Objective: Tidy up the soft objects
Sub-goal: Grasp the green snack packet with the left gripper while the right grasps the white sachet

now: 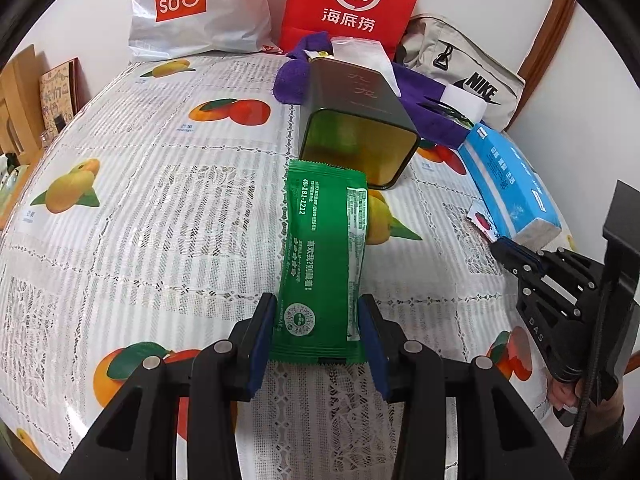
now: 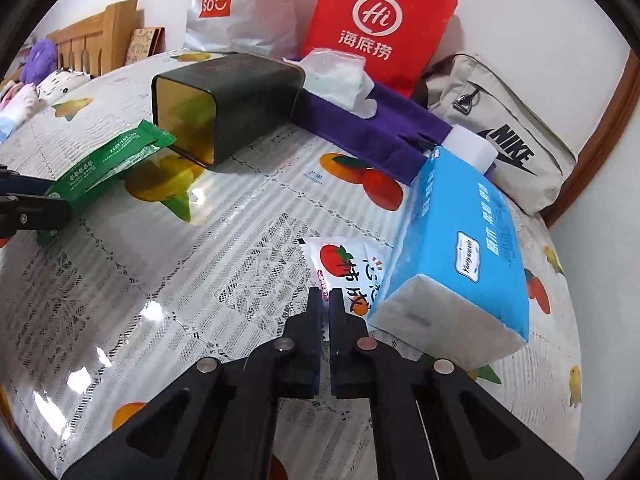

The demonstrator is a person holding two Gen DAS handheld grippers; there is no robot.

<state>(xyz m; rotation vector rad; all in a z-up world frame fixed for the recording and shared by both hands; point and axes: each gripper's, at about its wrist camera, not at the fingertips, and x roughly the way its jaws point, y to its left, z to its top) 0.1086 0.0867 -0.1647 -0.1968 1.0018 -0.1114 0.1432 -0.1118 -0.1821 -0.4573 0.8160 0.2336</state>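
My left gripper (image 1: 317, 312) is shut on a green snack packet (image 1: 324, 256) and holds it above the table, its far end at the open mouth of a dark green tin (image 1: 356, 124) lying on its side. The packet (image 2: 108, 160) and tin (image 2: 228, 108) also show in the right wrist view. My right gripper (image 2: 325, 294) is shut on the edge of a white sachet with a red persimmon print (image 2: 344, 266), which lies on the table against a blue tissue pack (image 2: 460, 240). The right gripper (image 1: 500, 246) shows in the left wrist view beside the tissue pack (image 1: 508, 184).
A purple towel (image 2: 372, 132) with a white plastic bag (image 2: 340, 76) and a white sponge block (image 2: 472, 148) lies behind the tin. A Miniso bag (image 1: 192, 8), a red paper bag (image 1: 352, 4) and a Nike bag (image 1: 468, 76) line the wall. The fruit-print tablecloth (image 1: 160, 200) covers the table.
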